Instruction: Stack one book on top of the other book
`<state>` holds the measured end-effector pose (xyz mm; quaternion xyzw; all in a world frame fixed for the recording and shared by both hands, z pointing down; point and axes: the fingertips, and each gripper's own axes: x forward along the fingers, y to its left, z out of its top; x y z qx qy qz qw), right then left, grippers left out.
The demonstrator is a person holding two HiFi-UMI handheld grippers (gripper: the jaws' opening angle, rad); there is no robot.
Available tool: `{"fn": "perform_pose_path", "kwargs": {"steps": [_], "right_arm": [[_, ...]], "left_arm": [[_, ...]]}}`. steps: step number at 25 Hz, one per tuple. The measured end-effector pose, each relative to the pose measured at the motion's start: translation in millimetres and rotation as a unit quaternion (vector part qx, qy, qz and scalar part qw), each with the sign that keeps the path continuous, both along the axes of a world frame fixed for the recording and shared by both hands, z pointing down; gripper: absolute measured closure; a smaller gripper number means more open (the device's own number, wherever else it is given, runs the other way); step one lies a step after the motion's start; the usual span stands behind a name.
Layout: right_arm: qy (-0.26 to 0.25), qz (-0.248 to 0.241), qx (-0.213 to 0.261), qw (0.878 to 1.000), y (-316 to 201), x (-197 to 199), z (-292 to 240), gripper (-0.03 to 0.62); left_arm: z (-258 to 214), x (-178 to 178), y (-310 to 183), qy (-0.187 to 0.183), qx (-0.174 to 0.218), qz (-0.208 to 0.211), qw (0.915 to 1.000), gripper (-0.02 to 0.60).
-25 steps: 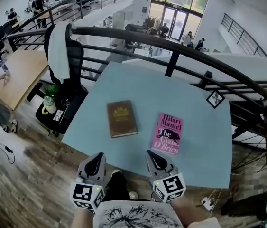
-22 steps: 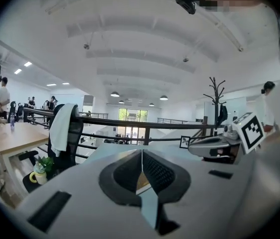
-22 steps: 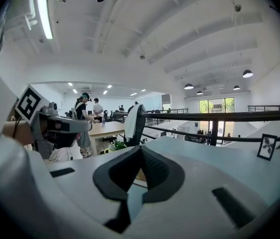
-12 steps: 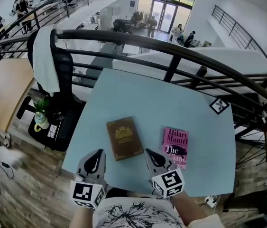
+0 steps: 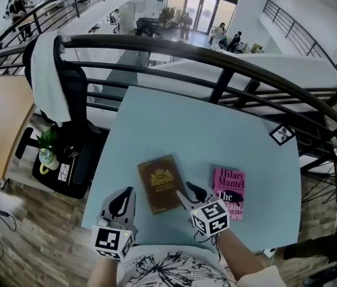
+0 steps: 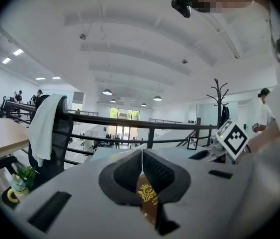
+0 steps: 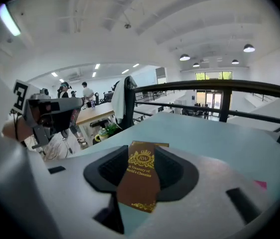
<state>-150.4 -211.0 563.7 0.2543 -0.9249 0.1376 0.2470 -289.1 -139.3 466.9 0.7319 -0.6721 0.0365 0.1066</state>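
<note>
A brown book with a gold crest [image 5: 162, 183] lies flat on the pale blue table [image 5: 174, 118]. A pink paperback [image 5: 229, 193] lies just to its right, apart from it. My right gripper [image 5: 191, 192] hovers at the brown book's near right corner, between the two books. Its jaws are opening, and in the right gripper view [image 7: 142, 158] the brown book [image 7: 140, 176] shows through the gap with no pad pressing on it. My left gripper [image 5: 120, 203] is shut and empty by the table's near edge, left of the brown book [image 6: 147, 195], which shows below its closed tips [image 6: 142, 153].
A black railing [image 5: 216, 58] curves behind the table. A black office chair draped with a white cloth [image 5: 48, 76] stands at the left, with a small potted plant [image 5: 47, 151] below it. A small framed marker card [image 5: 282, 134] sits at the table's far right corner.
Both grippers have come forward toward the books. The right gripper dropped to the brown book's near right corner and its jaws have parted. The left gripper stays shut.
</note>
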Motion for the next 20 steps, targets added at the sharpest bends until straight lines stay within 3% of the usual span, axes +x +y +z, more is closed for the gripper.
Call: {"fn": "perform_pose_path", "kwargs": {"steps": [6,10,17,20], "right_arm": [[0.042,-0.03,-0.109,0.993,-21.5,-15.5,64.3,0.328],[0.065,-0.024,-0.17,0.983,-33.4,-14.9,102.9,0.303],[0.078,-0.018,-0.228,0.97,-42.1,-23.4,134.3,0.3],[0.096,-0.018,-0.247,0.964,-39.8,-22.9,146.9,0.35]], "left_arm": [[40.1,-19.5,-8.7,0.039,-0.045,-0.01,0.9982,0.571],[53.2,-24.0,-13.1,0.042,-0.064,-0.006,0.997,0.571],[76.0,-24.4,-19.8,0.045,-0.097,0.004,0.9943,0.571],[87.6,-21.4,-20.3,0.052,-0.117,0.012,0.9917,0.571]]}}
